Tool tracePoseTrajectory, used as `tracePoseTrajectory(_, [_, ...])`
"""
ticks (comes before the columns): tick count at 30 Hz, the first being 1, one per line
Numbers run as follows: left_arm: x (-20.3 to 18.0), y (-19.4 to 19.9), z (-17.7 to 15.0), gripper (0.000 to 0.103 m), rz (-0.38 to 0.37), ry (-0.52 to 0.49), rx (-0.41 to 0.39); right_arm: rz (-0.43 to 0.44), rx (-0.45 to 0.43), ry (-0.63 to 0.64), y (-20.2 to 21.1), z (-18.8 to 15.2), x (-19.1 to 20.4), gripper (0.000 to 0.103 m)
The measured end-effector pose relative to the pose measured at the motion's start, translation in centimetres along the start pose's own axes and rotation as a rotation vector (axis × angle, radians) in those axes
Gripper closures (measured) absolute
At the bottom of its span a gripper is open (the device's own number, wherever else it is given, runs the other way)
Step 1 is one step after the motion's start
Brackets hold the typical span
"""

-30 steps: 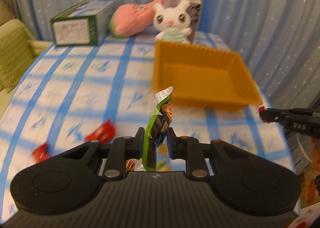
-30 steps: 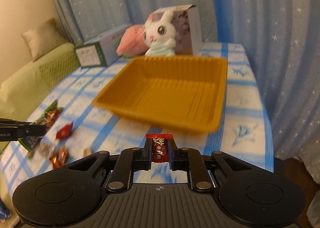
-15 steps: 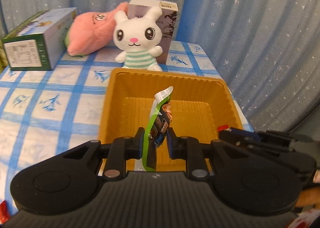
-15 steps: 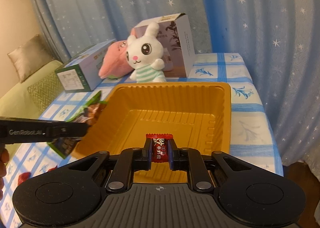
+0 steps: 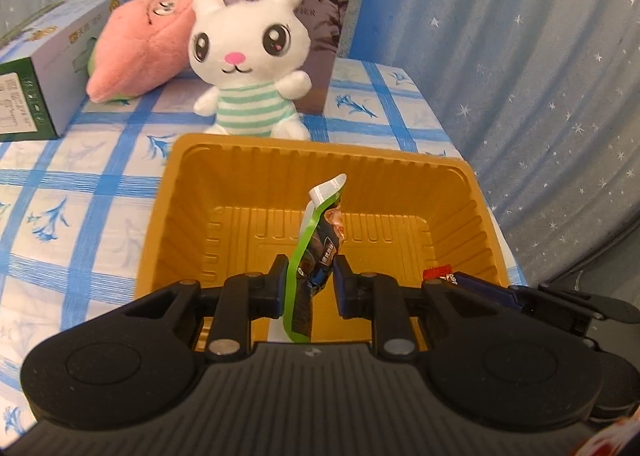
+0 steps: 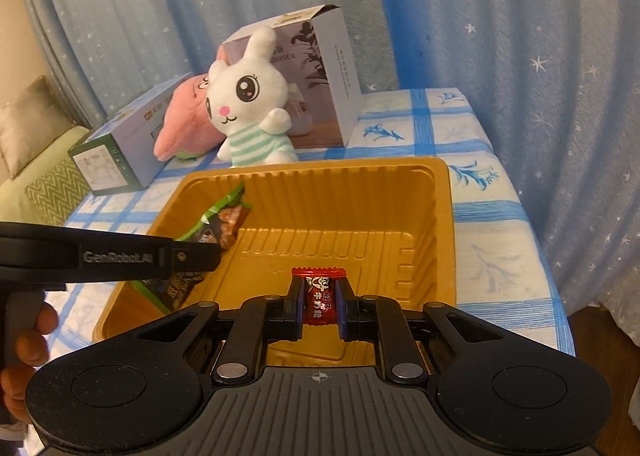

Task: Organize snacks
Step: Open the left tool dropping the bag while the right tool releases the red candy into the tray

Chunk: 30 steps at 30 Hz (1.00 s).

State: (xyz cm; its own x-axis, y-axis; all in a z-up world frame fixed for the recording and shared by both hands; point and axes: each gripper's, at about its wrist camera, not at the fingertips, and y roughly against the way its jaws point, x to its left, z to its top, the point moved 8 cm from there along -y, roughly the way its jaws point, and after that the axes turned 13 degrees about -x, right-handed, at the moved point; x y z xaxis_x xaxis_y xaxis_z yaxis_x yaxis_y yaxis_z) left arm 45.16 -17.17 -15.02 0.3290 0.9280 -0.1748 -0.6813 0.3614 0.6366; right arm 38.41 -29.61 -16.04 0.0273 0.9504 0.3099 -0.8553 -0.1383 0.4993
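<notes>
My left gripper (image 5: 310, 284) is shut on a green snack packet (image 5: 316, 248) and holds it upright over the near side of the orange tray (image 5: 320, 159). My right gripper (image 6: 319, 302) is shut on a red wrapped candy (image 6: 318, 298) and holds it above the tray's (image 6: 442, 223) near edge. The left gripper (image 6: 188, 256) with its green packet (image 6: 222, 215) reaches in from the left in the right wrist view. The right gripper's tip with the red candy (image 5: 438, 272) shows at the right in the left wrist view. The tray floor looks bare.
A white plush rabbit (image 5: 250, 59), a pink plush (image 5: 148, 51), a grey box (image 5: 316, 15) and a green-and-white box (image 5: 36, 71) stand behind the tray on the blue-checked tablecloth (image 5: 80, 195). A starred blue curtain (image 6: 520, 35) hangs behind. A sofa (image 6: 36, 163) is at far left.
Both grippers moved forward with their snacks, from the near table to over the tray. The loose candies on the cloth have dropped out of view.
</notes>
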Motion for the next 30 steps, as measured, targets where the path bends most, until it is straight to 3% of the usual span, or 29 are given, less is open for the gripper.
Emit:
tracePoseTrajectory(8, [0.9,-0.8,-1.6,0.082,0.002,-0.003,0.047,-0.008,0.005,-0.015,-0.2,-0.2,-0.5,0.087])
tracePoseTrajectory(20, [1.9,0.3,-1.9,0.082,-0.007,-0.020,0.046,0.002,-0.011,-0.013,-0.7,-0.1,-0.1,0.087])
tracePoseTrajectory(30, [2.2,3.3,-2.7,0.068,-0.008,-0.032,0.027,0.021,0.000,-0.012,0.7,-0.4,0.4,0.080])
